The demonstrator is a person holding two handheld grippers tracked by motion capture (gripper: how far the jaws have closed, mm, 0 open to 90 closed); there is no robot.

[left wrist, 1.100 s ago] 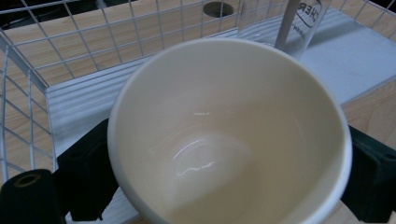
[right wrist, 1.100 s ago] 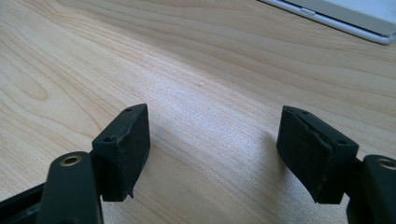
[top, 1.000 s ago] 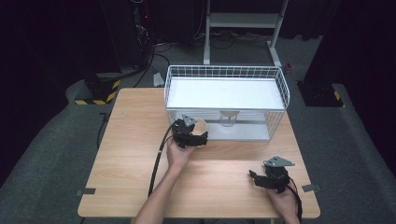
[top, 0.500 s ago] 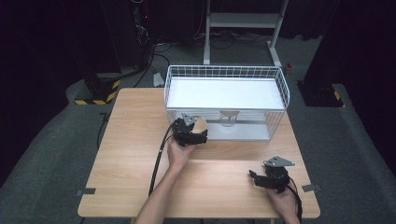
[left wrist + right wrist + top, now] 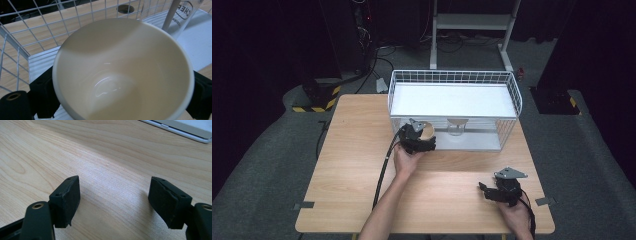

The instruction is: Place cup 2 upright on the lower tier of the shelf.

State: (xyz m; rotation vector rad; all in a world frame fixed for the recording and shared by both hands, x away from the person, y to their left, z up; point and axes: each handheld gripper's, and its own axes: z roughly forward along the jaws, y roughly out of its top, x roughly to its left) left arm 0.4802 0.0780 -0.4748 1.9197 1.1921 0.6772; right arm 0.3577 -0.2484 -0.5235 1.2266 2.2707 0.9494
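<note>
my left gripper [image 5: 424,137] was clamped on a cream cup [image 5: 122,72], jaws on either side of it, at the front left corner of the wire basket [image 5: 512,92] near the table's [image 5: 352,150] far edge. my right gripper [image 5: 490,192] rested near the table's front right corner, jaws apart on nothing.

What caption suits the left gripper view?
Cream cup gripped between black fingers, at the wire basket.

Overhead light floods the bench [image 5: 362,150] while the room around sits near black. In the left gripper view, glare glints inside the cream cup [image 5: 122,75], a shadow crosses its upper wall, and the near rim blurs.
</note>
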